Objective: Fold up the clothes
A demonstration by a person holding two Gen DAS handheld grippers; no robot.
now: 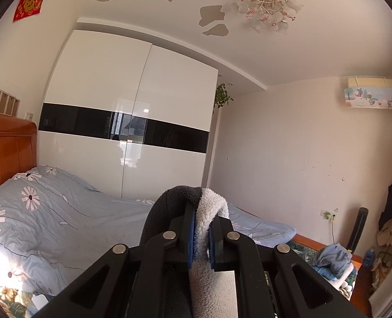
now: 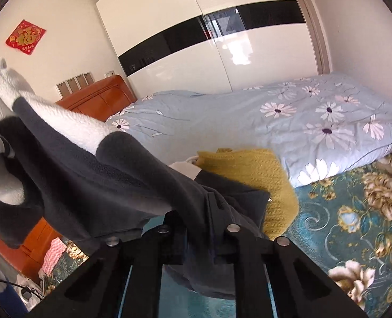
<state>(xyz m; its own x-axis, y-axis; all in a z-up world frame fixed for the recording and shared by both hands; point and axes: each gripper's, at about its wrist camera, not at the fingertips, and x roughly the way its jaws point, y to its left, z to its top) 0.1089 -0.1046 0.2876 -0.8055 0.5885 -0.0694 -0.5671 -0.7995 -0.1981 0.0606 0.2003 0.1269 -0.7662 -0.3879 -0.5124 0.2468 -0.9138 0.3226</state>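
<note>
A fleece garment [image 1: 211, 206], dark grey outside and white inside, sits folded over the tips of my left gripper [image 1: 201, 228], which is shut on it and held high with the room behind it. In the right wrist view the same dark grey and white fleece garment [image 2: 89, 164] stretches from the upper left down into my right gripper [image 2: 198, 212]. That gripper is shut on a dark grey edge of it, above the bed. Fabric hides the right fingertips.
A yellow knitted garment [image 2: 251, 169] lies on the teal flowered bedsheet [image 2: 341, 212], partly on a dark garment [image 2: 235, 190]. A light blue daisy duvet [image 2: 275, 122] covers the far side of the bed. Behind stand a white wardrobe [image 1: 132, 111] and a wooden headboard [image 1: 7, 145]. A clothes pile [image 1: 333, 259] lies at the bed's far corner.
</note>
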